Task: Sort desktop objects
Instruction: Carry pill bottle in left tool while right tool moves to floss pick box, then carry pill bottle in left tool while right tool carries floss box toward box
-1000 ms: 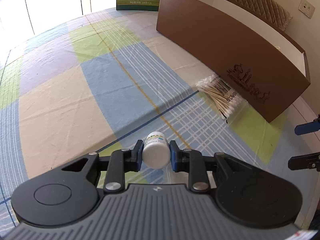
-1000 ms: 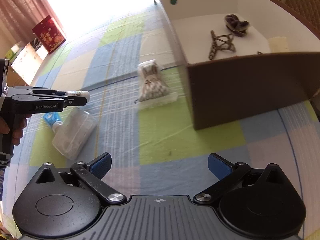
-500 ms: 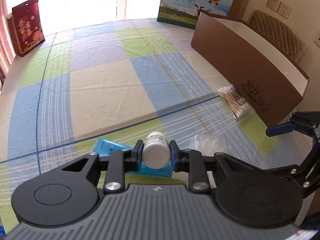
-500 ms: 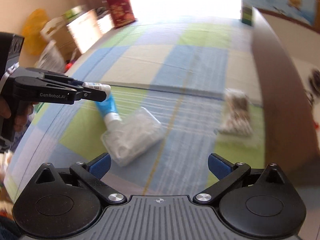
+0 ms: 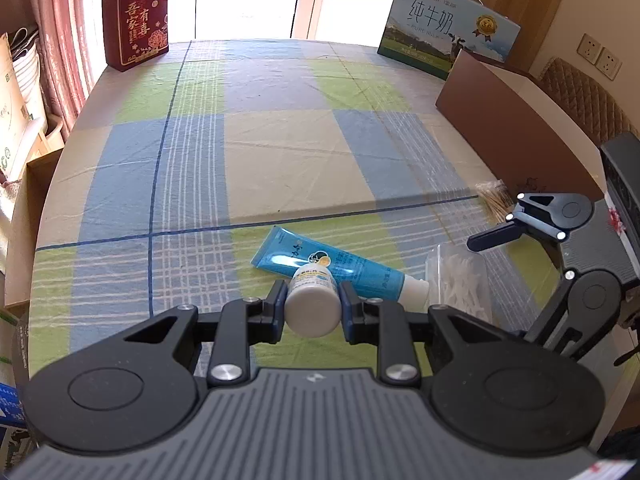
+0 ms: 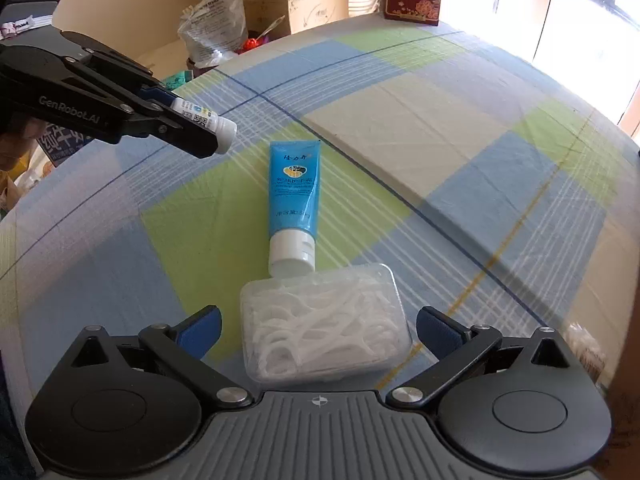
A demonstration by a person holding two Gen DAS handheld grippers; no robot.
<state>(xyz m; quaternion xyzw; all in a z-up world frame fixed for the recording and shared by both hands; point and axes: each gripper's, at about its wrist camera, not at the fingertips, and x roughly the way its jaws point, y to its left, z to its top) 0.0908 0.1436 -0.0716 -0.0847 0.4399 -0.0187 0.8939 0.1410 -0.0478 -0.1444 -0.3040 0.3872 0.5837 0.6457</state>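
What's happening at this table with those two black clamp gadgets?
A person is tidying small items using two handheld grippers. The left gripper is clamped on a small white bottle, held above the table. The right gripper is open, poised around a clear box of floss picks. A blue tube lies just beyond it.

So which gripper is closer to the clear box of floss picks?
Right. The right gripper is open around the floss pick box; the left gripper holds a small white bottle off to the side.

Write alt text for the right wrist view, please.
The open right gripper hovers over a clear box of floss picks on a plaid tablecloth. A blue tube lies just beyond, cap against the box. At left, the left gripper holds a small white bottle.
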